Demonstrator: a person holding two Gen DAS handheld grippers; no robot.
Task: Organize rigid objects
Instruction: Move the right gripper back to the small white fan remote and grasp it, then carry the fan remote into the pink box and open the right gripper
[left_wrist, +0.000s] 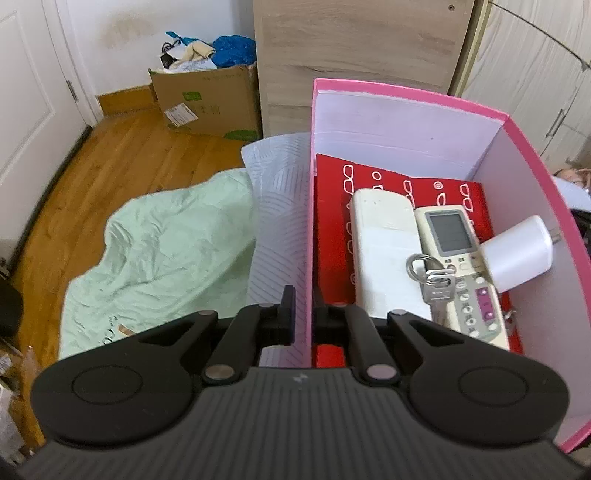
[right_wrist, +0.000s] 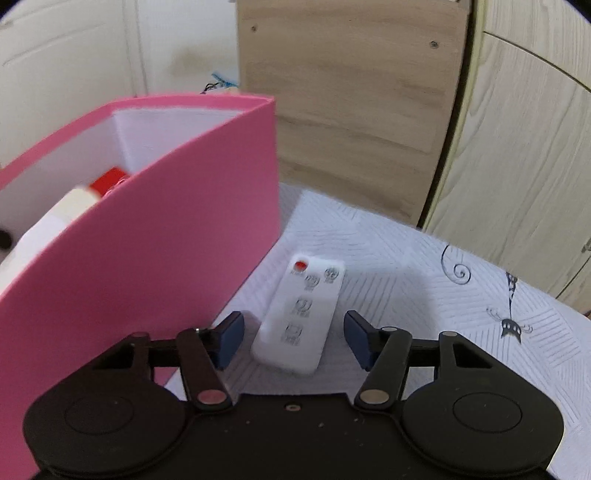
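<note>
A pink box (left_wrist: 309, 206) with white inner walls stands on the bed. In it lie a red case (left_wrist: 332, 236), a white remote (left_wrist: 384, 254), a cream remote with a screen (left_wrist: 458, 266), keys on a ring (left_wrist: 434, 277) and a white cylinder (left_wrist: 521, 254). My left gripper (left_wrist: 303, 314) is shut on the box's left wall. In the right wrist view the box (right_wrist: 147, 266) is at the left. A small white remote (right_wrist: 301, 314) lies on the white bedspread beside it. My right gripper (right_wrist: 293, 338) is open, its pads on either side of this remote's near end.
A mint green sheet (left_wrist: 159, 258) and a white quilted bedspread (right_wrist: 424, 291) cover the bed. A wooden cabinet (left_wrist: 354, 55) stands behind the box. A cardboard carton (left_wrist: 210, 99) full of items sits on the wooden floor (left_wrist: 110, 162). A wardrobe (right_wrist: 524, 147) is at the right.
</note>
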